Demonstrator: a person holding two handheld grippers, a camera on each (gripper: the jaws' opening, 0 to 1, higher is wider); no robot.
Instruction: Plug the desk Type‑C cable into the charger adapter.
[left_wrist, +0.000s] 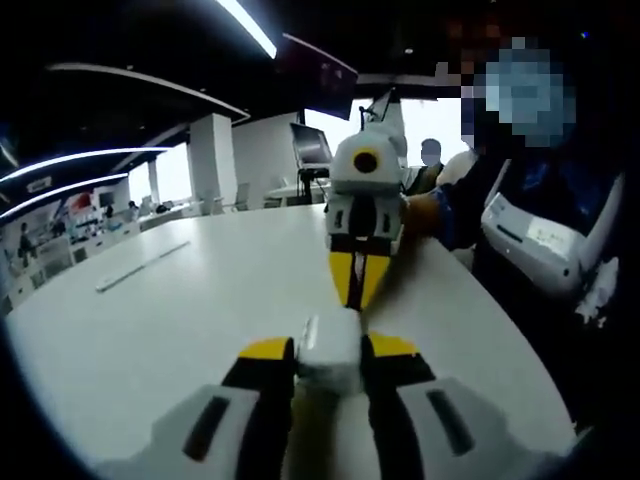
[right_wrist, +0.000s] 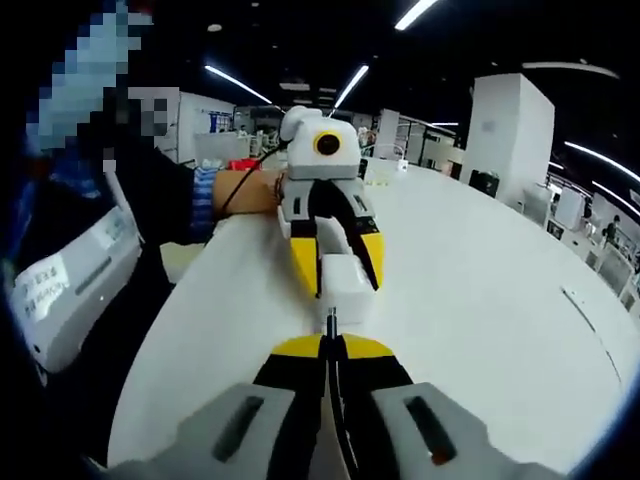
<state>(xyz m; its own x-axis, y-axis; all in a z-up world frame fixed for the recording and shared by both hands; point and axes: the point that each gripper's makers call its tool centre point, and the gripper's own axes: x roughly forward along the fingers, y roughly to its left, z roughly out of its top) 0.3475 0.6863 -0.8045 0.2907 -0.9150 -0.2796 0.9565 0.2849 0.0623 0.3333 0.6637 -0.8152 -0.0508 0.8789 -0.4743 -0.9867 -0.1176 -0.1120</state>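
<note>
In the left gripper view, the left tool (left_wrist: 330, 352) clamps the white adapter (left_wrist: 330, 350) over the desk (left_wrist: 150, 320); the right tool (left_wrist: 360, 290) points in from 12 o'clock.

In the right gripper view, the right tool (right_wrist: 331, 345) pinches the cable (right_wrist: 331, 322) (jaws nearly touching), its plug at the adapter (right_wrist: 345, 290), which sits at 12 o'clock.

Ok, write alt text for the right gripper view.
The right claw, shut on a thin cable plug, points at a white charger adapter held by the left claw facing it, above a white table. A person's sleeve shows behind the left claw.
</note>
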